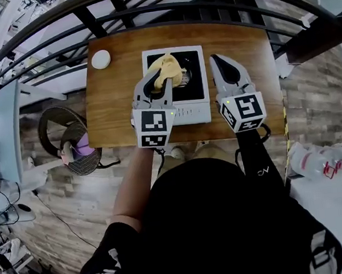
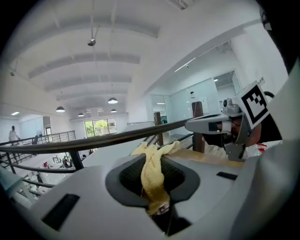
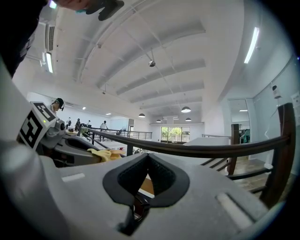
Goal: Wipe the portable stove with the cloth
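Head view: the portable stove (image 1: 186,112) sits mid-desk (image 1: 116,108), white body with a black top. The left claw (image 1: 157,79) is clamped on the yellow cloth (image 1: 170,72), which is bunched over the black top near the burner. Contact between the cloth and the stove surface cannot be confirmed from this angle. The right claw (image 1: 221,62) is just beside the stove's right edge, above the desk. A small white round item (image 1: 100,59) lies near the desk's far left corner, well apart from the stove.

Left gripper view: the grip is confirmed, with a strip of cloth pinched between the dark pads and the rest spilling forward past the tips. The stove top itself is not visible here.

Right gripper view: the jaws meet at their tips with nothing between them, and only desk wood shows through the gap behind. This view also shows a dark railing (image 3: 211,149) running beyond the desk.
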Demonstrator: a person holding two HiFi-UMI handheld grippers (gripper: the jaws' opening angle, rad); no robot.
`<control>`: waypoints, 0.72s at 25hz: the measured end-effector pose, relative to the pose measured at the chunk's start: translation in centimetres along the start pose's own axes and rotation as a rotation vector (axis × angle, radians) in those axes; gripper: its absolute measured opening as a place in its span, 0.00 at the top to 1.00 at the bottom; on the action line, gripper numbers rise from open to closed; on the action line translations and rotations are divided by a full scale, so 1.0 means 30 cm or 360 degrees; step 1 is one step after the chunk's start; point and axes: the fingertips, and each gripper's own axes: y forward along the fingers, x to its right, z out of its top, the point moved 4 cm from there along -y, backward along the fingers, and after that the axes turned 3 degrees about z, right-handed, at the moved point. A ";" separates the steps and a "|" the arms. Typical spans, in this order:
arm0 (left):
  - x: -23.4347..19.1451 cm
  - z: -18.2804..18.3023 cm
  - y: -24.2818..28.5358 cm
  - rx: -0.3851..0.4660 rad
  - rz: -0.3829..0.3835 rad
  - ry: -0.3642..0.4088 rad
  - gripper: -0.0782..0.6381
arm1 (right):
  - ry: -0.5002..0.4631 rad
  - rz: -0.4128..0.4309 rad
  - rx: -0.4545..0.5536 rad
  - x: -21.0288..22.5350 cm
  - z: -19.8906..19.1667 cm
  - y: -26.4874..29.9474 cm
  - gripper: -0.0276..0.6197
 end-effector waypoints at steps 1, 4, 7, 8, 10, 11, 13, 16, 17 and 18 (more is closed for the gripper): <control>-0.016 0.020 -0.006 0.0021 0.0020 0.0008 0.81 | -0.0003 0.0003 0.0009 -0.009 0.010 0.000 0.96; -0.069 0.063 -0.022 0.0076 0.0081 0.0021 0.81 | -0.0013 -0.0004 0.0033 -0.028 0.038 0.004 0.96; -0.116 0.083 -0.038 0.0111 0.0148 0.0011 0.81 | -0.0024 -0.0012 0.0031 -0.035 0.043 0.015 0.96; -0.123 0.084 -0.041 0.0118 0.0162 -0.0004 0.81 | -0.0020 -0.0009 0.0027 -0.035 0.040 0.016 0.96; -0.129 0.090 -0.041 0.0133 0.0174 -0.0026 0.81 | -0.0029 -0.0005 0.0026 -0.033 0.040 0.017 0.96; -0.132 0.095 -0.039 0.0142 0.0178 -0.0027 0.81 | -0.0056 -0.0008 0.0023 -0.033 0.044 0.019 0.96; -0.139 0.105 -0.037 0.0161 0.0185 -0.0021 0.81 | -0.0144 -0.0025 -0.0001 -0.037 0.051 0.027 0.96; -0.149 0.108 -0.037 0.0175 0.0192 -0.0021 0.81 | -0.0175 -0.0016 -0.0005 -0.048 0.054 0.035 0.96; -0.151 0.108 -0.035 0.0174 0.0193 -0.0020 0.81 | -0.0170 -0.0011 -0.0001 -0.049 0.054 0.037 0.96; -0.153 0.107 -0.032 0.0173 0.0195 -0.0019 0.81 | -0.0171 -0.0008 0.0002 -0.050 0.055 0.039 0.96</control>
